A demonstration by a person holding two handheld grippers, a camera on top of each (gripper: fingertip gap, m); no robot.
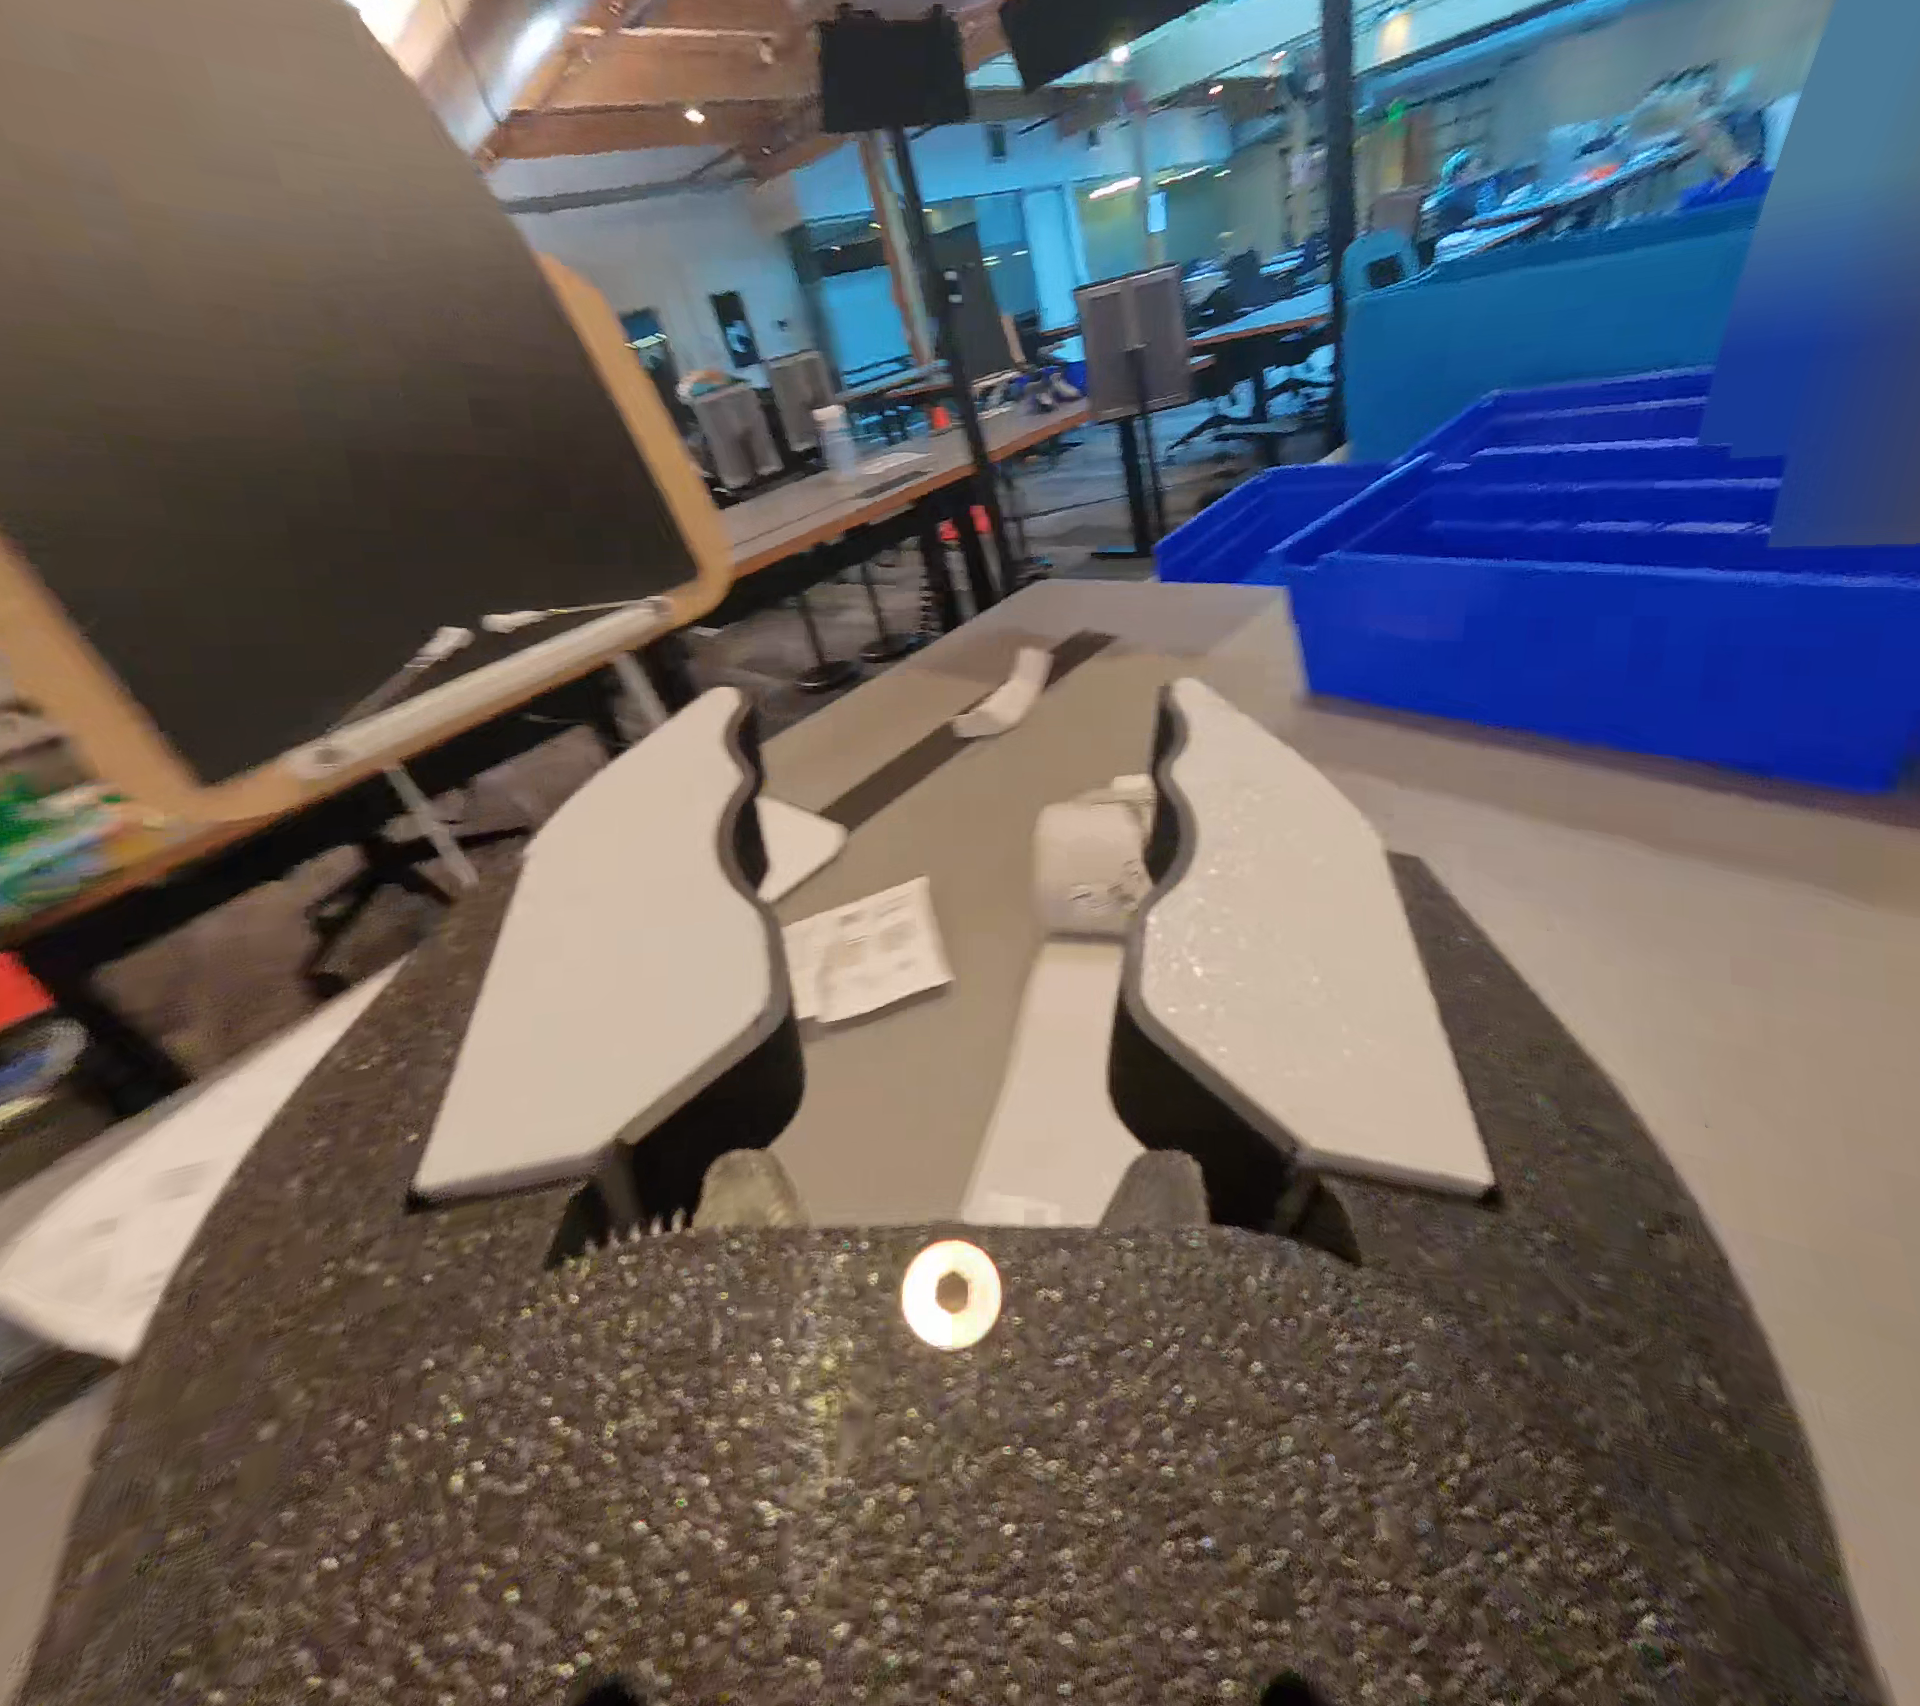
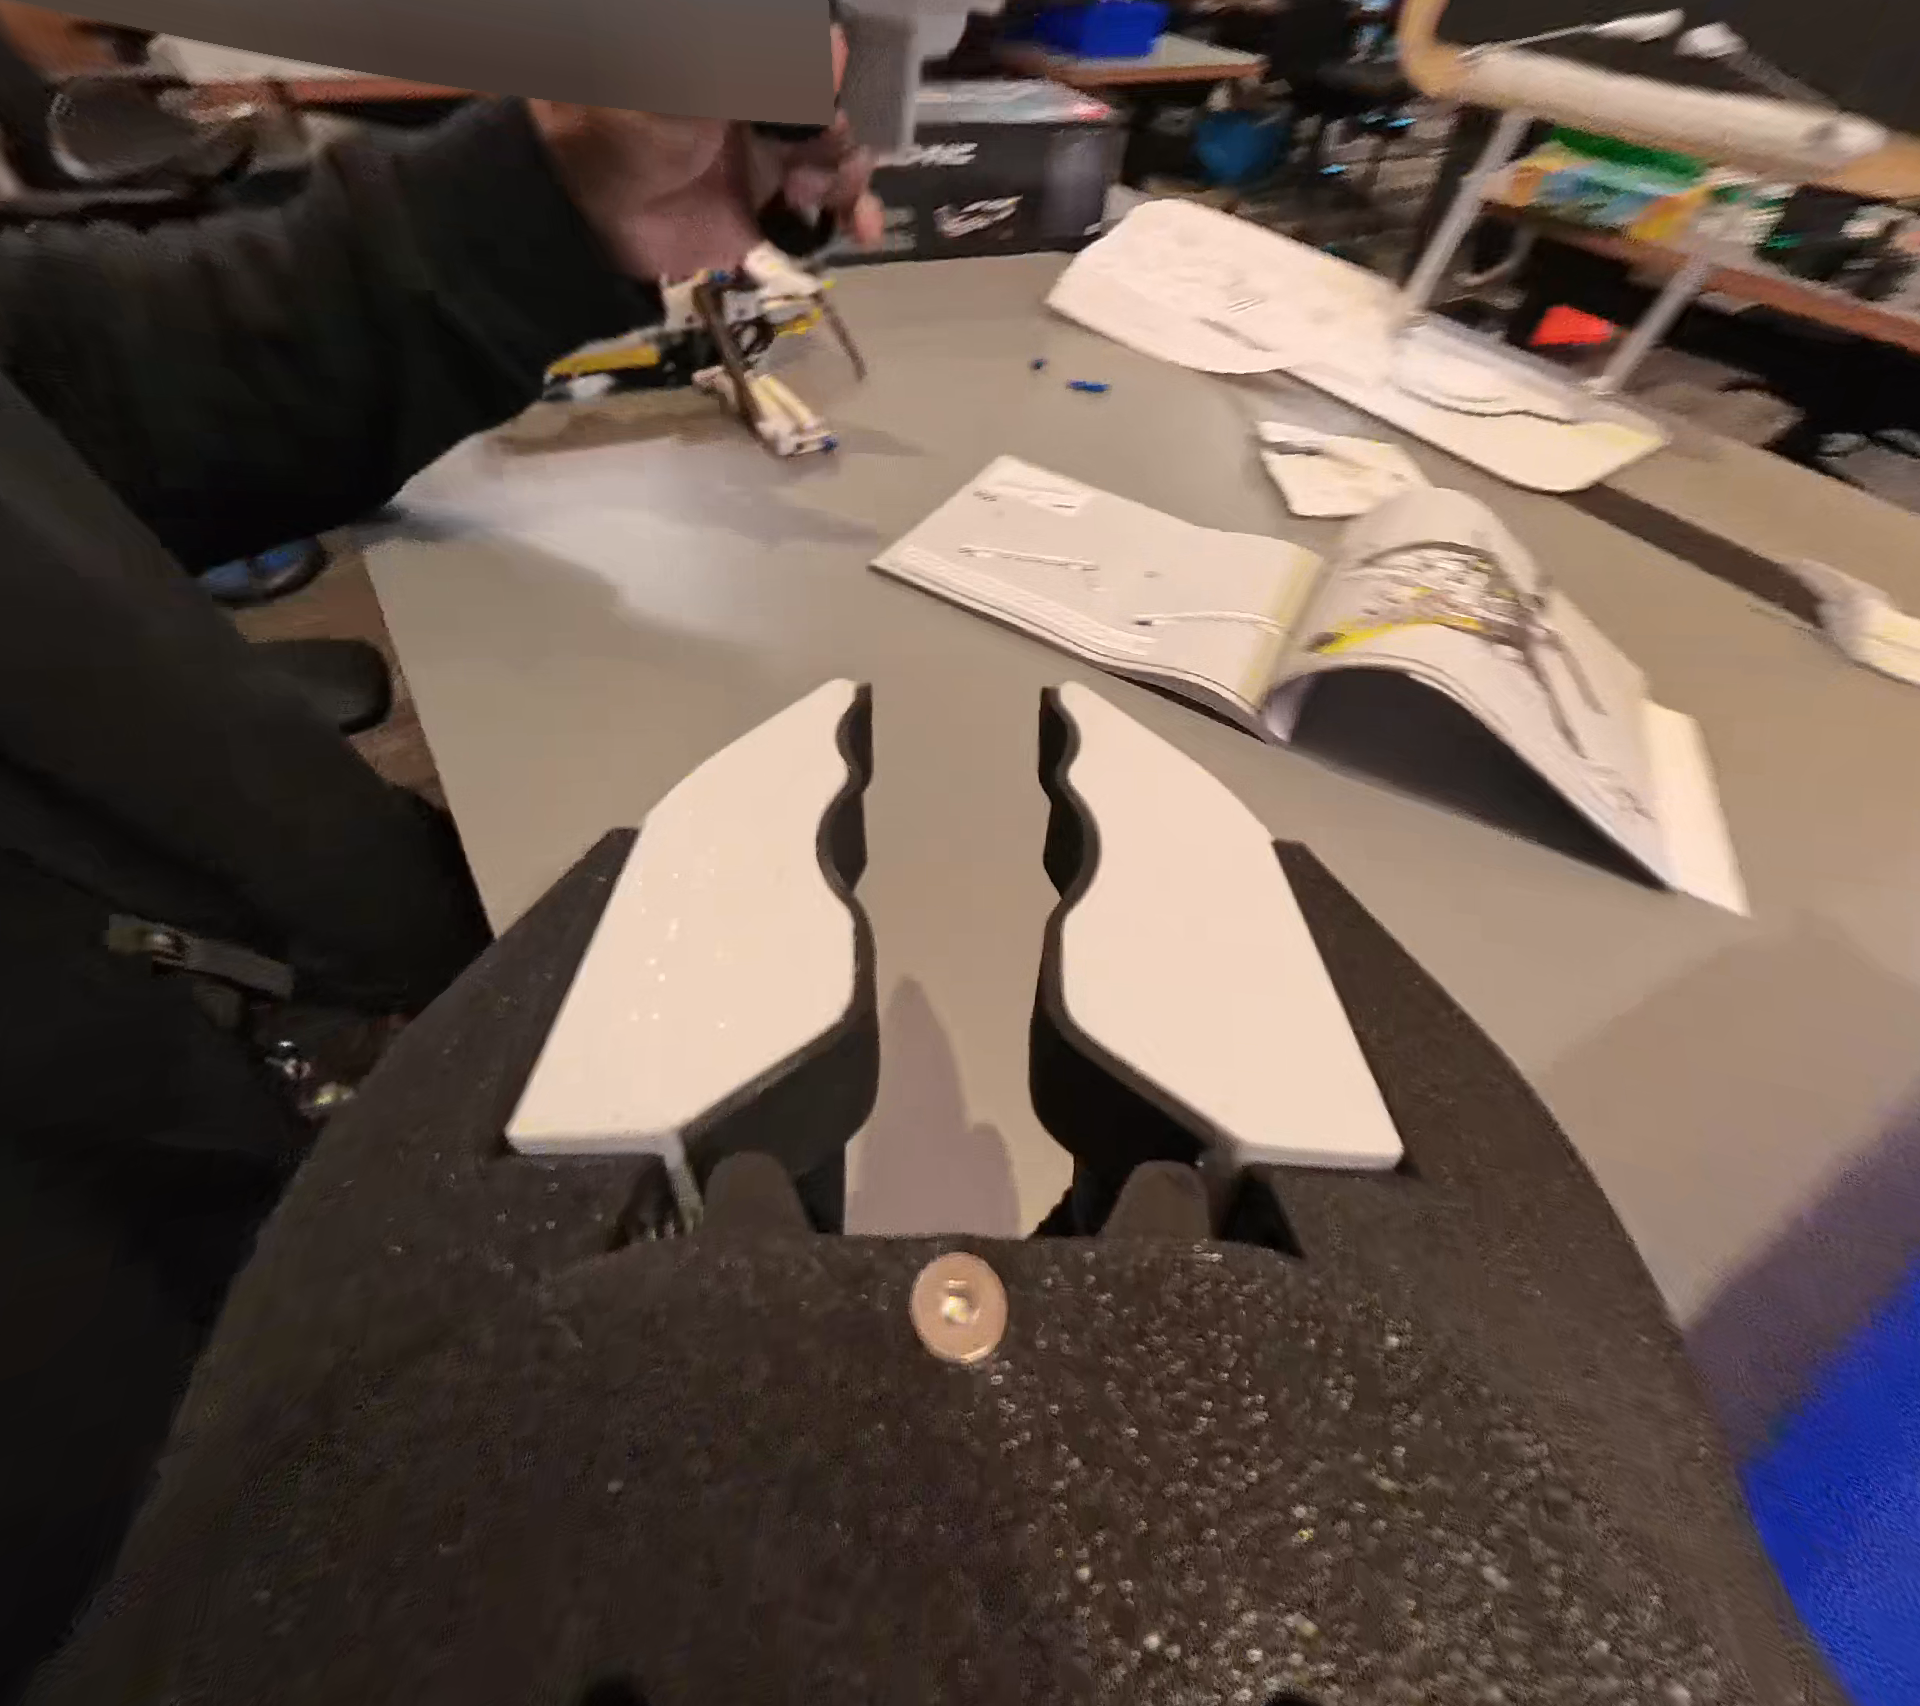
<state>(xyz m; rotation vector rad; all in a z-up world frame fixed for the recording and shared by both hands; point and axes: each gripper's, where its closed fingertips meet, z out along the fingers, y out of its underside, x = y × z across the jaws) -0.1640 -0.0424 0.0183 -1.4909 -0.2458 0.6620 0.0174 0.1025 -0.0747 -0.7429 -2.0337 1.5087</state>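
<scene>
Both claws are holding nothing. Our left claw (image 1: pixel 956 700) is standing wide open over the grey table (image 1: pixel 1558 929), and our right claw (image 2: pixel 956 700) is open only a little over bare tabletop. We are seeing blue bins (image 1: pixel 1600 638) stacked to the right of the left claw. An open booklet (image 2: pixel 1299 617) is lying just right of the right claw. A white bag (image 1: pixel 1091 867) is sitting beside the left claw's right finger (image 1: pixel 1247 908), with a small paper sheet (image 1: pixel 868 950) below the open gap. Farther off, a hand (image 2: pixel 675 191) is reaching over a small brick model (image 2: pixel 748 347).

White lump (image 1: pixel 1091 867) — perhaps crumpled plastic — half behind right finger (image 1: pixel 1247 908)
</scene>
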